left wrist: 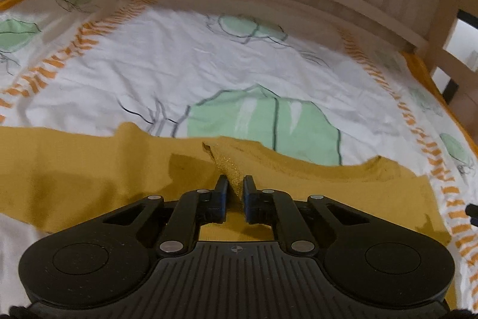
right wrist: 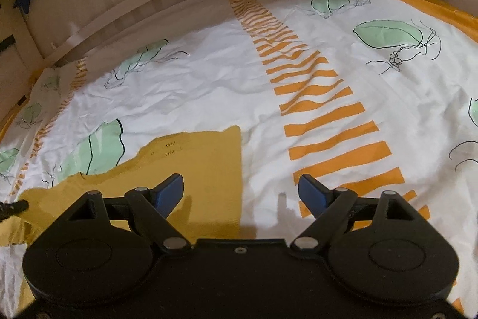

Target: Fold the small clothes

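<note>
Mustard knit fabric sits pinched in the left tool [left wrist: 233, 184], at centre frame, a ridge of the one mustard-yellow small garment [left wrist: 89, 169] spread across the white patterned bed sheet [left wrist: 179, 65]. The right tool [right wrist: 241, 190] hangs released, jaws wide, just right of the garment's edge. With one thin pinch only, the knit may slip or bunch crookedly.
</note>
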Tool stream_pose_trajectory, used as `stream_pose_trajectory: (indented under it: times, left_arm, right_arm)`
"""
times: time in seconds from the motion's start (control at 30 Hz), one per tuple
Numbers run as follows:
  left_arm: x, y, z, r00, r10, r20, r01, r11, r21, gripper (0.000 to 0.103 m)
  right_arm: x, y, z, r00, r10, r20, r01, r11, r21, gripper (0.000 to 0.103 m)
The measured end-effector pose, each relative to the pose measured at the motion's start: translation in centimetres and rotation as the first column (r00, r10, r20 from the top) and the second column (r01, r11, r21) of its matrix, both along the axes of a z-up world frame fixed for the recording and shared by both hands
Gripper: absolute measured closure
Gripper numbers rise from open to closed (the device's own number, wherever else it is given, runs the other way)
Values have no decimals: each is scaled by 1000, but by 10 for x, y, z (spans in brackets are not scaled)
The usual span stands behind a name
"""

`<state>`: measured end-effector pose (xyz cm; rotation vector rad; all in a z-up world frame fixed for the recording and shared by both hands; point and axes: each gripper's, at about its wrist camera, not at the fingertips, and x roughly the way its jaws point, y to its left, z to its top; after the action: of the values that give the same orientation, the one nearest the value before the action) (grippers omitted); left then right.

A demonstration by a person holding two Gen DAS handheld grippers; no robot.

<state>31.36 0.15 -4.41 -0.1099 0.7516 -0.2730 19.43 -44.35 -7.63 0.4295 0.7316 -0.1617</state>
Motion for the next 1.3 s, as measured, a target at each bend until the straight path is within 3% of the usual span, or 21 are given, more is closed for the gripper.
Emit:
stream_pose_trajectory:
  times: [0.2, 0.5, 0.77, 1.03, 1.3]
  left_arm:
    - [13, 13, -15, 995, 69, -66, -69, 998, 9, 93]
    - [16, 8, -36, 988, 73, -135, -57, 991, 117, 87]
    - [17, 18, -38, 978, 138, -158, -105, 975, 198, 84]
    - [11, 22, -38, 976, 136, -170, -100, 973, 207, 82]
    - [3, 37, -35, 974, 119, -191, -89, 983, 159, 82]
  right_arm:
    - [3, 3, -5, 999, 16, -29, -17, 1000, -18, 16]
    - [11, 14, -21, 993, 68, -100, -77, 993, -89, 14]
    - [15, 20, -42, 976, 103, -190, -128, 984, -127, 11]
    - [14, 18, -37, 977, 97, -189, -121, 985, -124, 11]
    - [11, 19, -19, 992, 88, -91, -96, 992, -87, 11]
